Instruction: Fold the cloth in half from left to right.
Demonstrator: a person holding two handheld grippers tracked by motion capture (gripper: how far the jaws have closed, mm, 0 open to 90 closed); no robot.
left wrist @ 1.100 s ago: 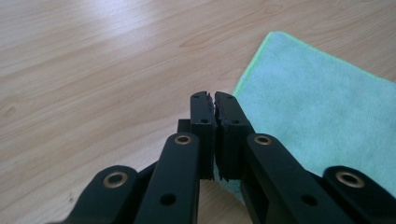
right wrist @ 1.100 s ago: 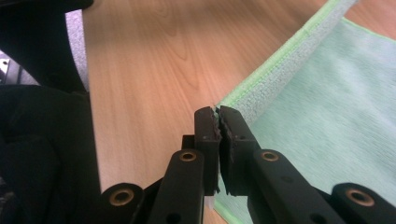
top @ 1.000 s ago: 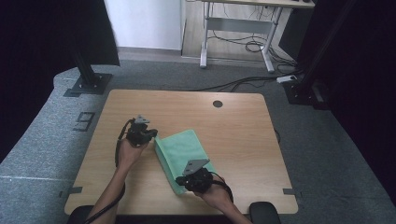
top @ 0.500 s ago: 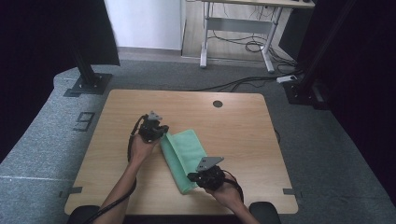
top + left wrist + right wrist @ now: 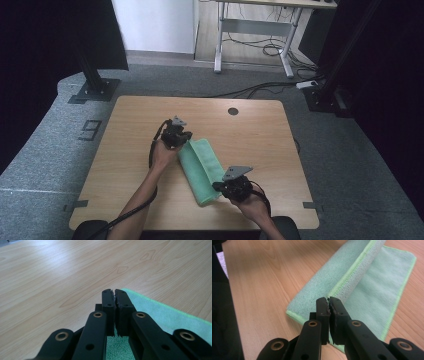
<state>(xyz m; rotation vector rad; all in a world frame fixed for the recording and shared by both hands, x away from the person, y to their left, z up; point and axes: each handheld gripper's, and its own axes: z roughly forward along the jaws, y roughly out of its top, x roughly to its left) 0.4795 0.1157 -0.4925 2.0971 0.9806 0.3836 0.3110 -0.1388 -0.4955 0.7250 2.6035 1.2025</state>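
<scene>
The left hand-held gripper (image 5: 181,140) has its jaws pressed together on a far corner of the green cloth (image 5: 201,167); in the left gripper view (image 5: 114,293) the pads meet with almost no gap, and the cloth's edge (image 5: 160,315) runs off to the right under and behind them. The right hand-held gripper (image 5: 220,188) is likewise clamped narrow on the cloth, at its near end; the right gripper view (image 5: 328,300) shows the tips nipping a raised fold whose light green hem (image 5: 352,272) rises away from the jaws, with a flat layer of the cloth lying to either side of it.

Each hand-held gripper carries a grey three-cornered plate on top and is held in one of the person's hands, the forearms coming in from the near edge. The cloth lies as a long, narrow folded strip stretched between the two tools, running from the centre of the surface (image 5: 125,150) slantwise toward its near right part. The wooden surface has a round dark hole (image 5: 233,111) near its far edge, well apart from the cloth. Around it lies grey floor (image 5: 350,150).
</scene>
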